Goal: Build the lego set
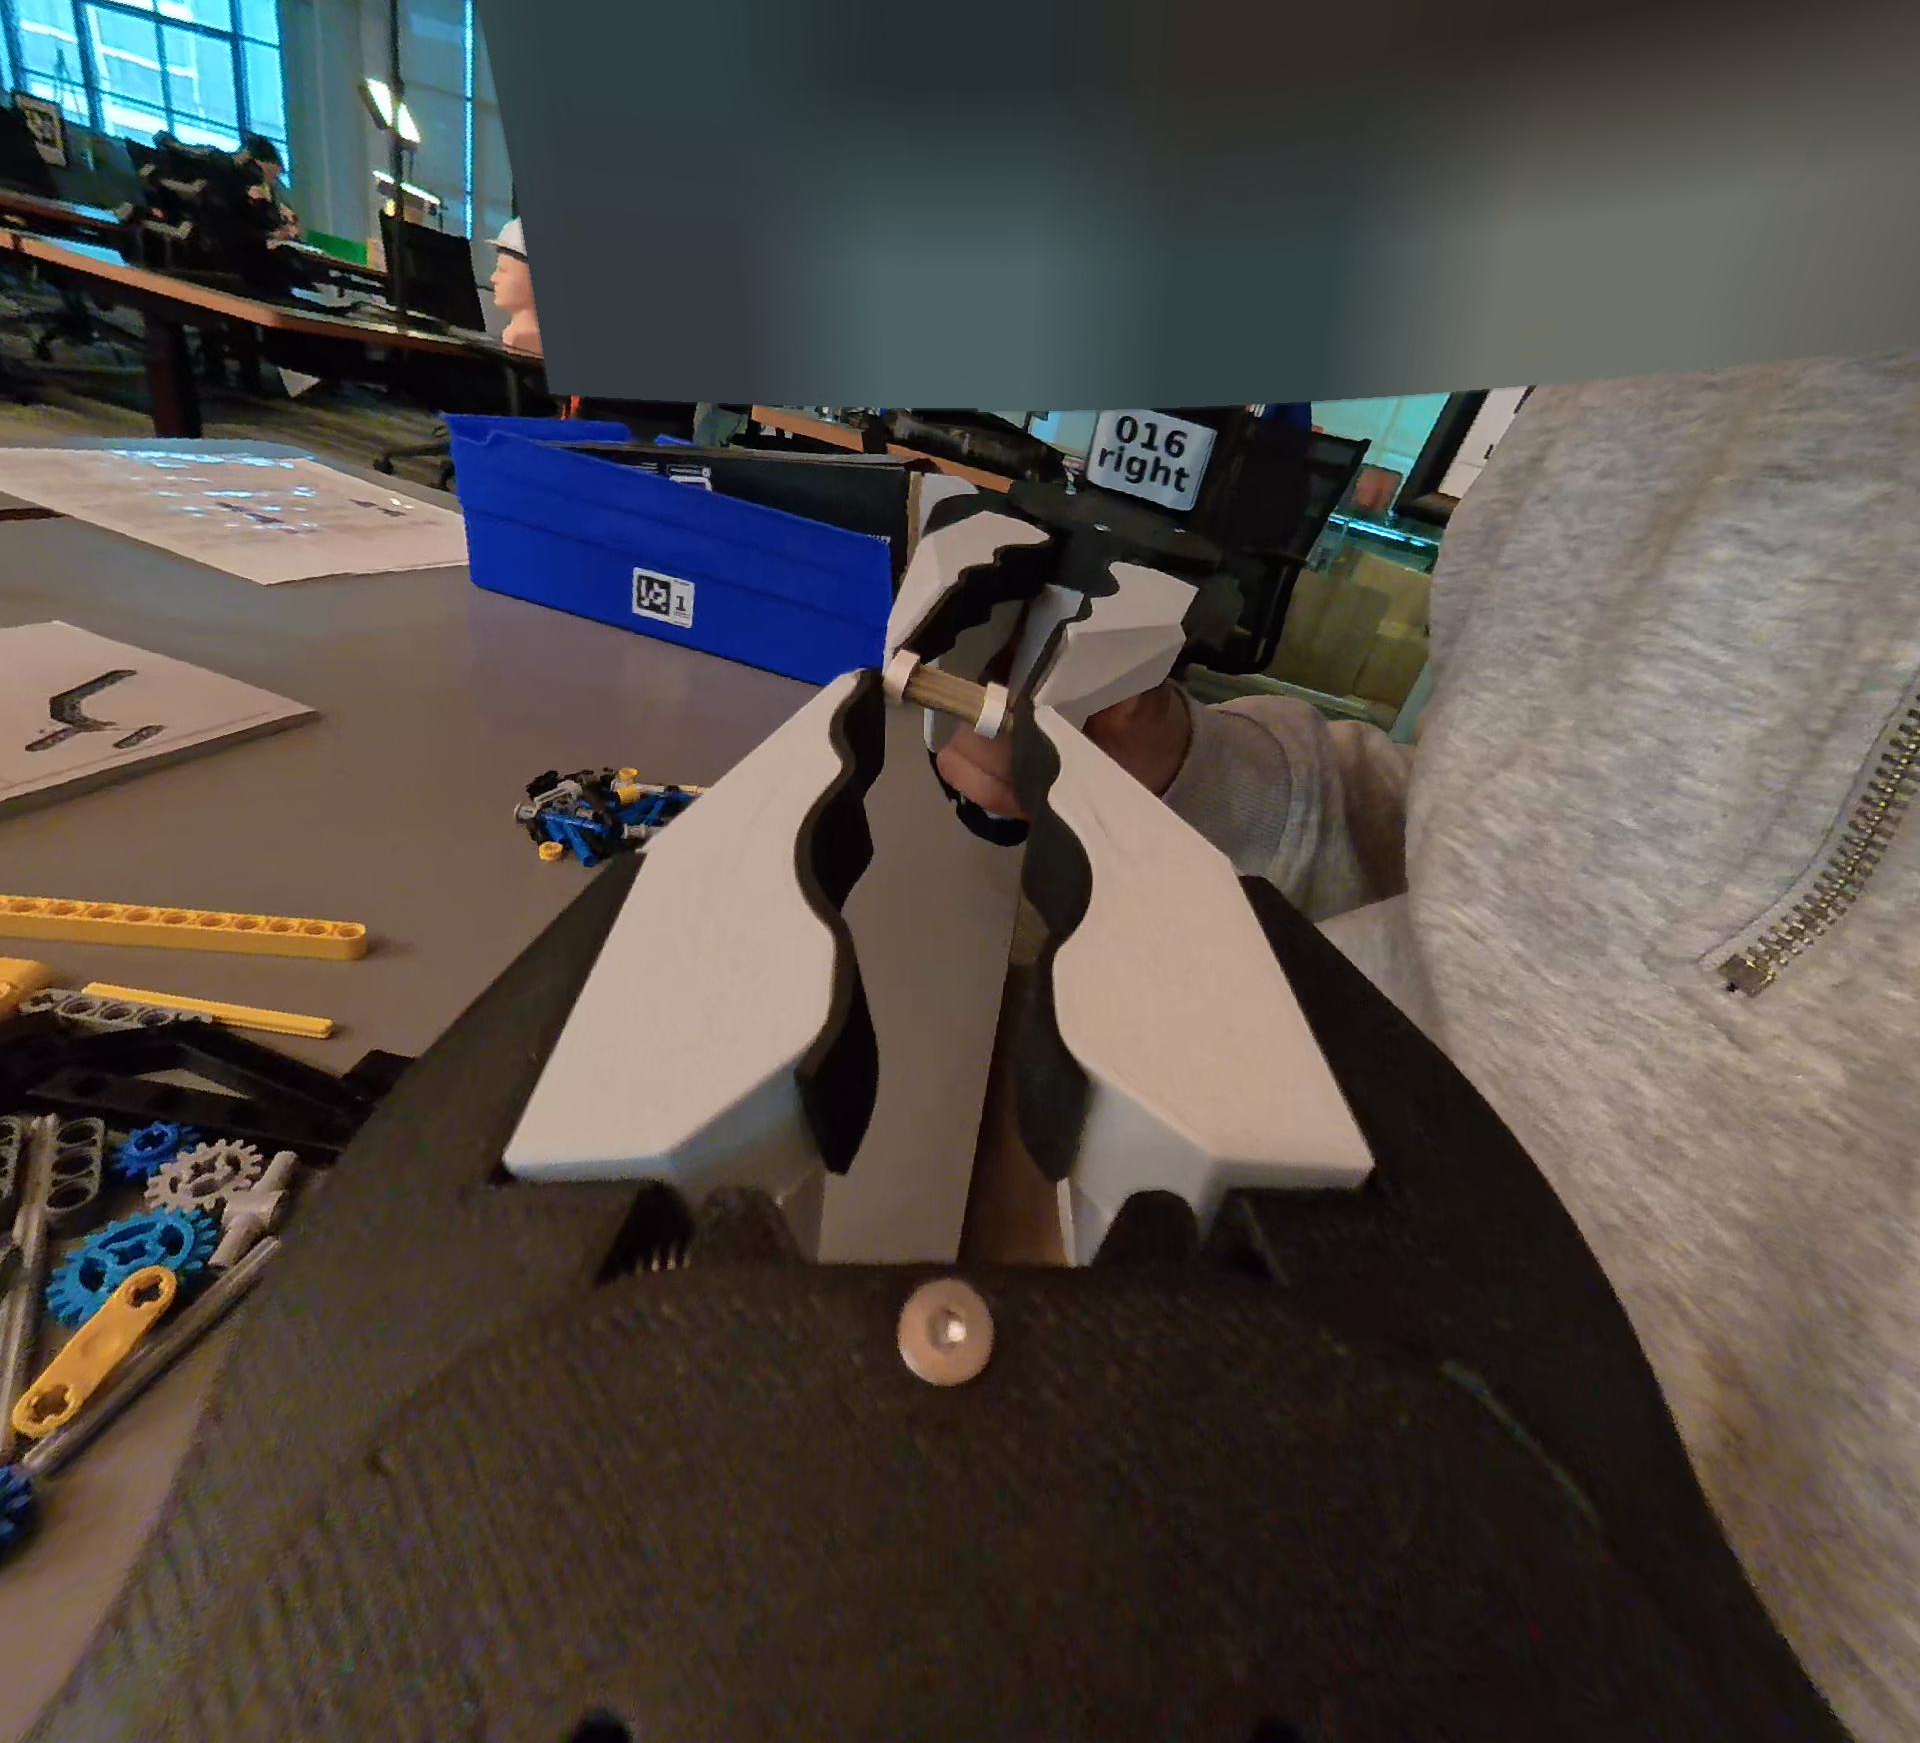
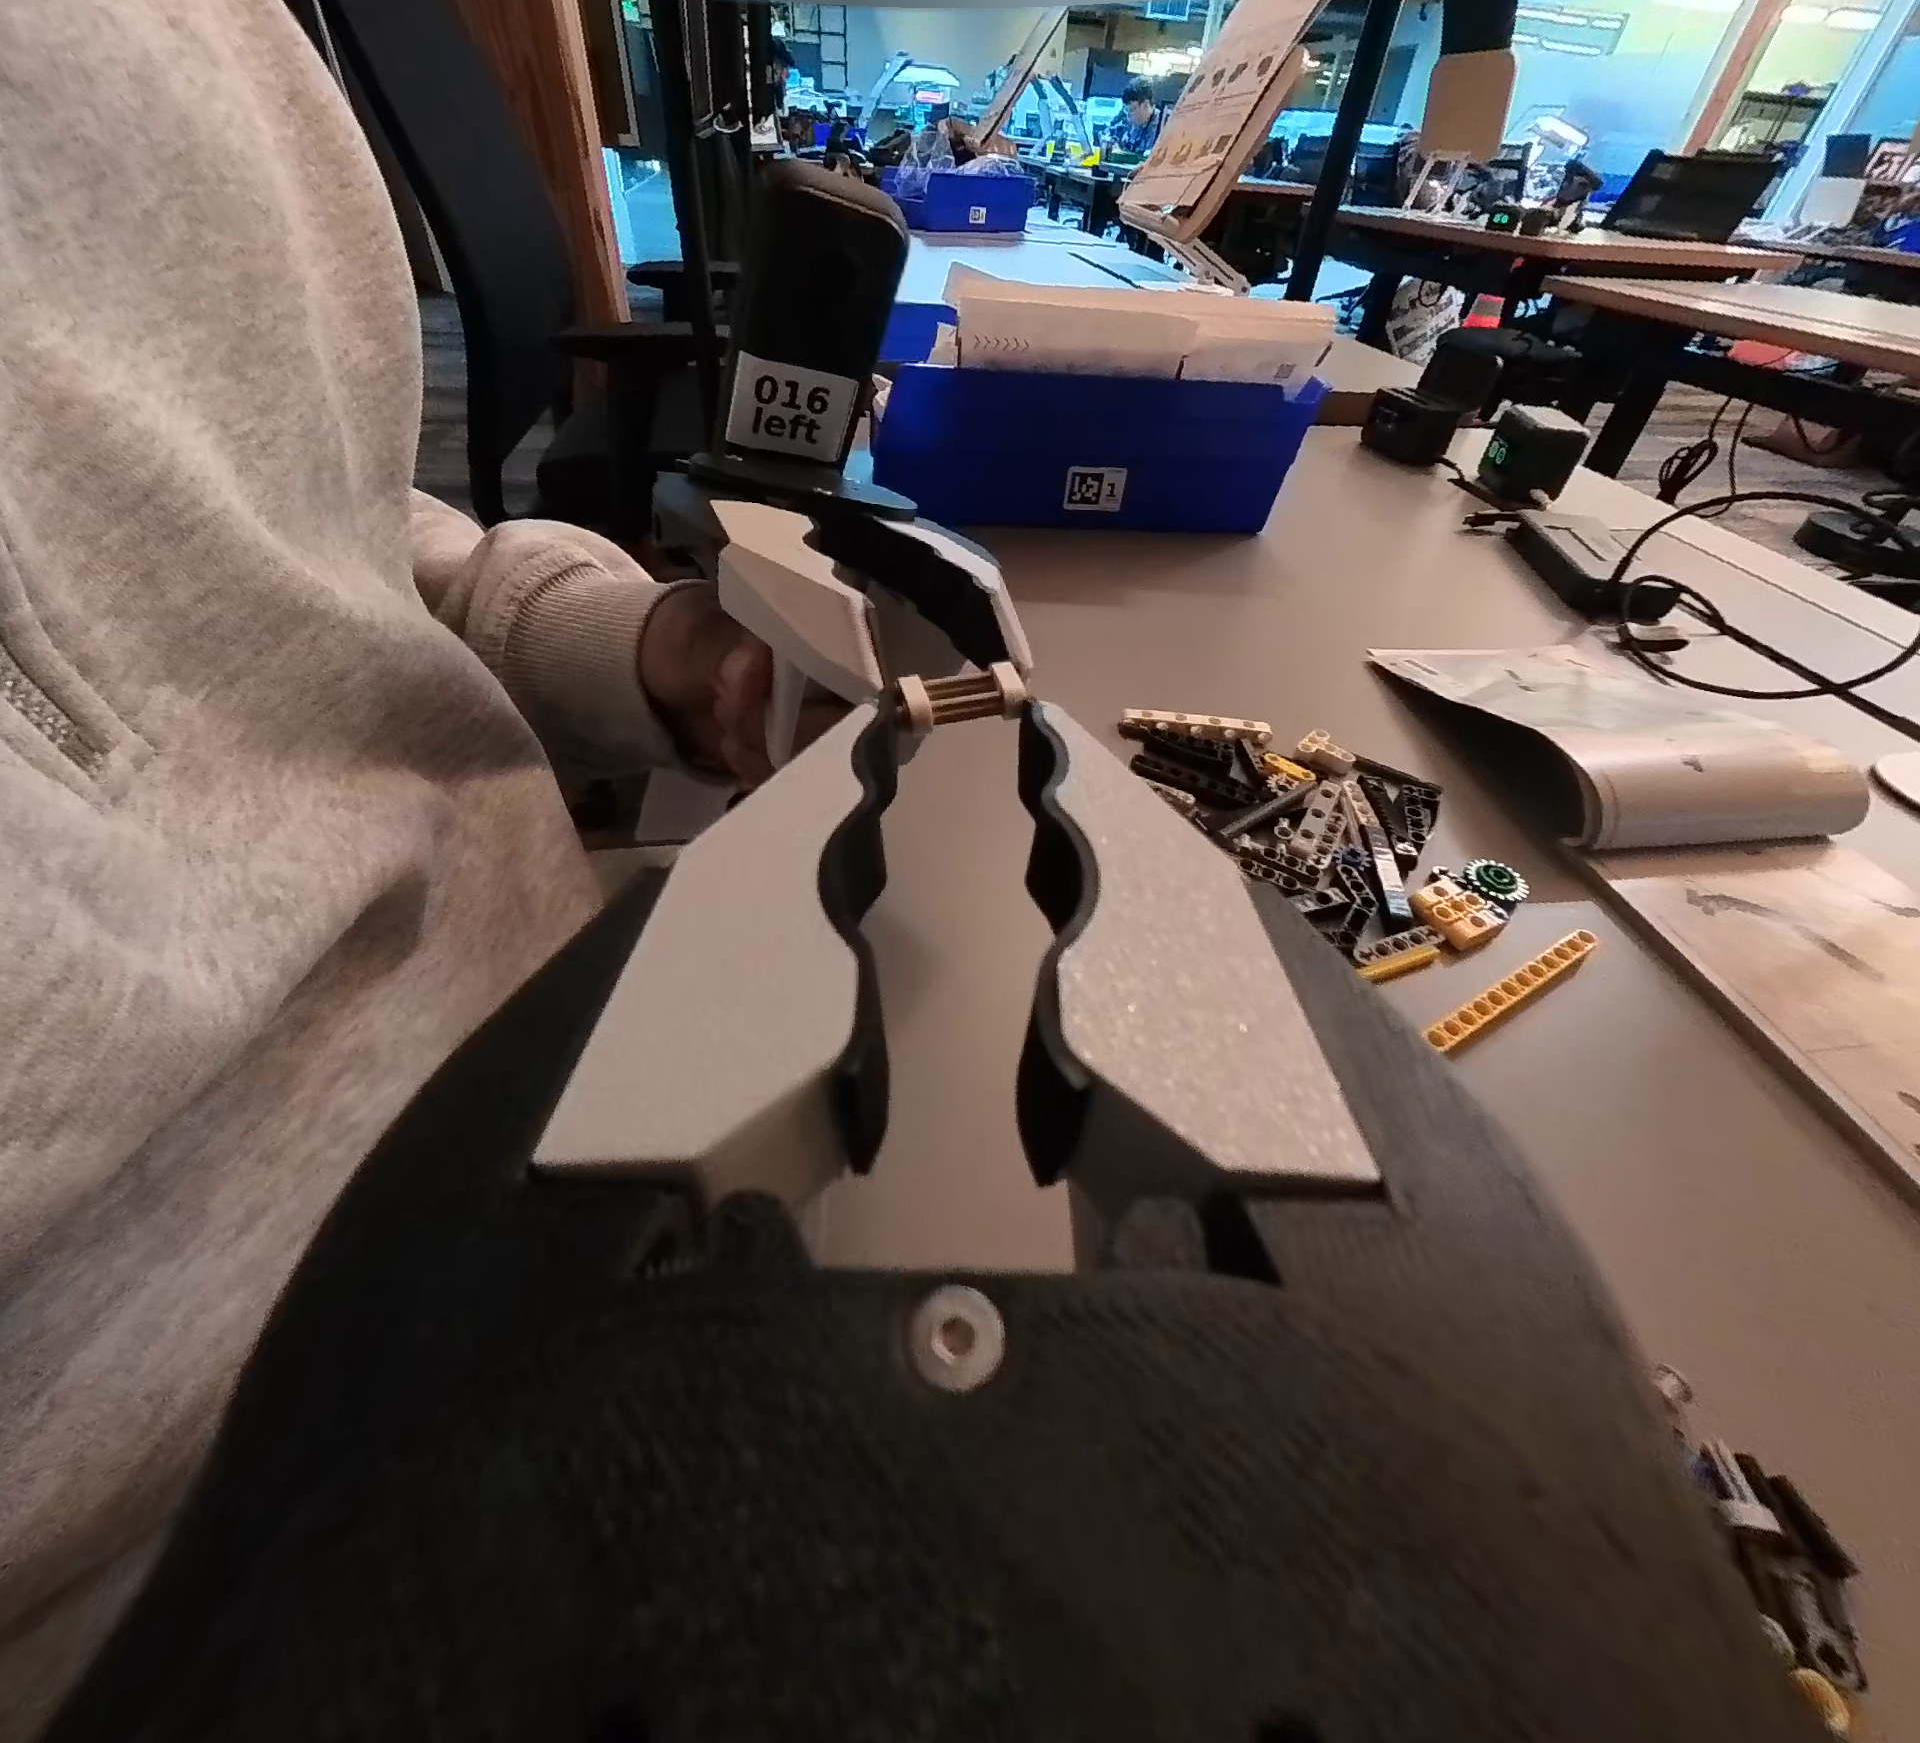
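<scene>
A short tan ribbed piece with a white bush at each end (image 1: 945, 701) hangs in the air above the grey table (image 1: 436, 717), held between the two grippers, which face each other. My left gripper (image 1: 943, 704) has its fingertips against the two bushed ends. My right gripper (image 1: 956, 691) comes from the far side and pinches the same ends. In the right wrist view the piece (image 2: 961, 696) spans my right gripper's tips (image 2: 961, 719), and the left gripper (image 2: 951, 677) closes on it from behind. A small blue and black assembly (image 1: 603, 810) lies on the table.
A blue bin (image 1: 675, 550) (image 2: 1081, 457) stands at the back. Instruction sheets (image 1: 239, 498) and a booklet (image 2: 1662, 758) lie on the table. Loose beams, a long yellow beam (image 1: 177, 924) and gears (image 1: 125, 1257) lie left; a parts pile (image 2: 1309, 810) lies right. A grey-hooded person (image 1: 1662, 758) is close. Less than 4 cm separates the two grippers' tips.
</scene>
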`<control>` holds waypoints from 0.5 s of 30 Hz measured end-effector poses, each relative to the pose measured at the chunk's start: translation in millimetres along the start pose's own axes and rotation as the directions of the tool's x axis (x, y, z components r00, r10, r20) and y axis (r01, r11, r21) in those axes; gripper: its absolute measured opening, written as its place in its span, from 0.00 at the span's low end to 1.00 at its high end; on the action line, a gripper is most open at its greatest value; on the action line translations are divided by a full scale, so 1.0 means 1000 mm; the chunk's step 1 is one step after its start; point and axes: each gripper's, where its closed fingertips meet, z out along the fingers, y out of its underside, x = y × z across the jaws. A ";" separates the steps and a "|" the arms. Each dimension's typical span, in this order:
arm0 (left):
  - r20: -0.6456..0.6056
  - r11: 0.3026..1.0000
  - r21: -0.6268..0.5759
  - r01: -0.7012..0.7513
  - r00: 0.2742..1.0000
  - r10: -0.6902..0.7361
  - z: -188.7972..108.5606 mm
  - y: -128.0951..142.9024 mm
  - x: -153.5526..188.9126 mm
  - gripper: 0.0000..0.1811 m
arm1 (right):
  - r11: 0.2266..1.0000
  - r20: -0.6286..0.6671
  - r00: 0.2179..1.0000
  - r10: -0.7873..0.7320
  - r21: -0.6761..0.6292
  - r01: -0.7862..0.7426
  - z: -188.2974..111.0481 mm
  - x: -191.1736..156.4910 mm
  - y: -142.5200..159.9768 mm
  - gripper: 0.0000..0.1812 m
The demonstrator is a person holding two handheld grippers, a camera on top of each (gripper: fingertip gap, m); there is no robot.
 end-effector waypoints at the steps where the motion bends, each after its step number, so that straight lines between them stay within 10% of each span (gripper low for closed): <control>1: 0.001 1.000 0.000 0.003 1.000 -0.003 0.000 0.000 0.000 0.14 | 1.000 0.000 1.000 0.003 0.001 -0.003 0.000 0.000 0.000 0.12; 15: 0.075 0.993 0.015 -0.116 0.991 0.115 0.000 -0.002 -0.001 0.13 | 1.000 0.005 1.000 0.018 0.009 -0.018 -0.002 0.002 0.000 0.13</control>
